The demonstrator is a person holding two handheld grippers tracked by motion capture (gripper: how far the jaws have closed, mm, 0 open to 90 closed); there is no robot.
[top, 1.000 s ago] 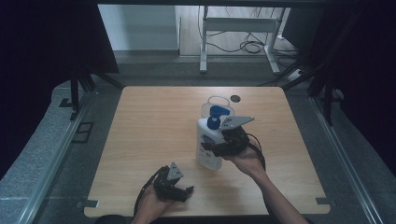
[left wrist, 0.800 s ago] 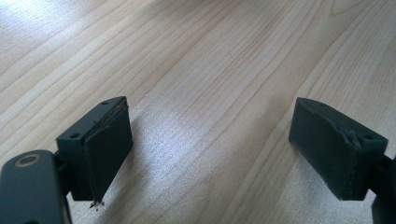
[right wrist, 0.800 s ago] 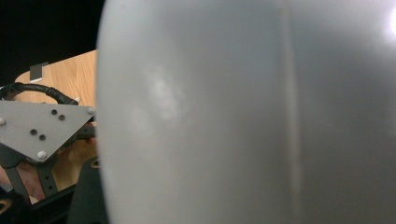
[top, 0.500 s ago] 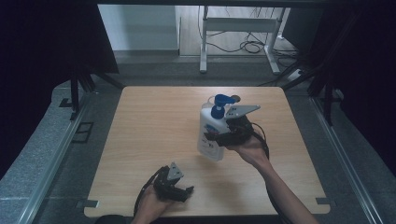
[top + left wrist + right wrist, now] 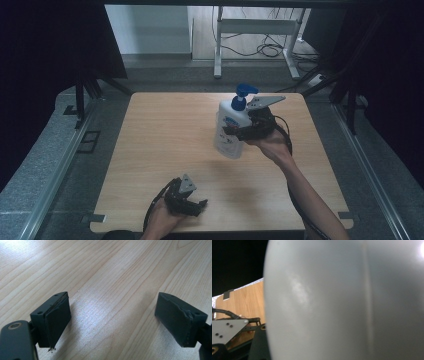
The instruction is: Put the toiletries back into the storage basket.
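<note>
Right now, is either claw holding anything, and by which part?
The right claw grips the white pump bottle by its body; the left claw holds nothing.

Lab recording booth: black curtains (image 5: 45,60); framed wooden table (image 5: 165,135); floor cables (image 5: 265,48)

In the right gripper view the white pump bottle (image 5: 342,300) sits so close to the lens that its body runs off the top, right and bottom edges; its label, blue pump and base cannot be seen there, and the surface is a soft blur. The right gripper (image 5: 239,131) has its jaws hidden behind that bottle in the same view. From the high view, the print on the bottle's label is too small to read, and the bottle covers part of the jaws that clamp it. The left gripper (image 5: 195,206) lies near the table's near edge (image 5: 220,227), partly covered by the hand holding it; the forearm is cut off by the bottom edge.
</note>
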